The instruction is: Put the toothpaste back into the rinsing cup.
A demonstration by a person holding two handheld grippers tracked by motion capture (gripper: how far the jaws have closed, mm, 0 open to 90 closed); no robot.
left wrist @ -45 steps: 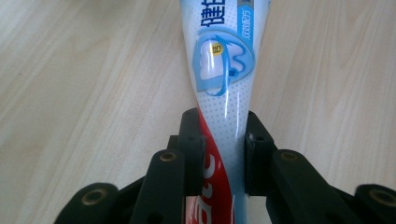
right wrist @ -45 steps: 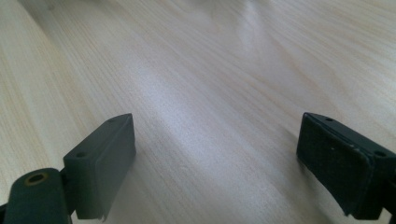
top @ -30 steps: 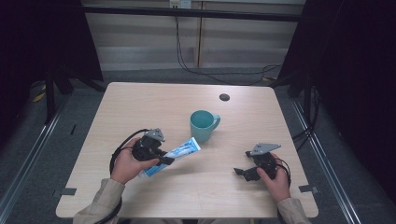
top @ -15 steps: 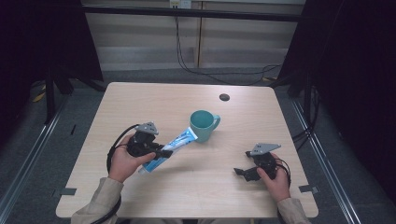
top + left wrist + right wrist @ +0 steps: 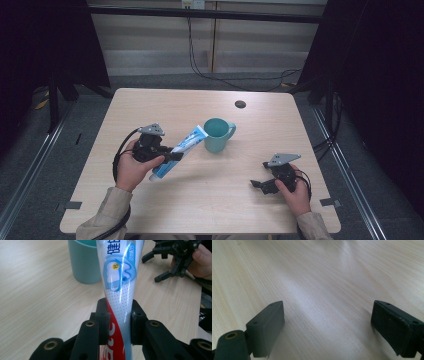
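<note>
While our left gripper (image 5: 167,156) pinched the toothpaste tube (image 5: 180,151) near its flat tail, the tube's long axis ran up and away with the cap end just short of the teal mug (image 5: 216,135) rim, and our right gripper (image 5: 264,184) sat spread and empty, well apart on the table (image 5: 210,205).

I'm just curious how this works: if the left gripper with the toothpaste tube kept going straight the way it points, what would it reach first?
Probably the teal mug: the toothpaste tube in the left gripper already points its tip at the rim.
</note>
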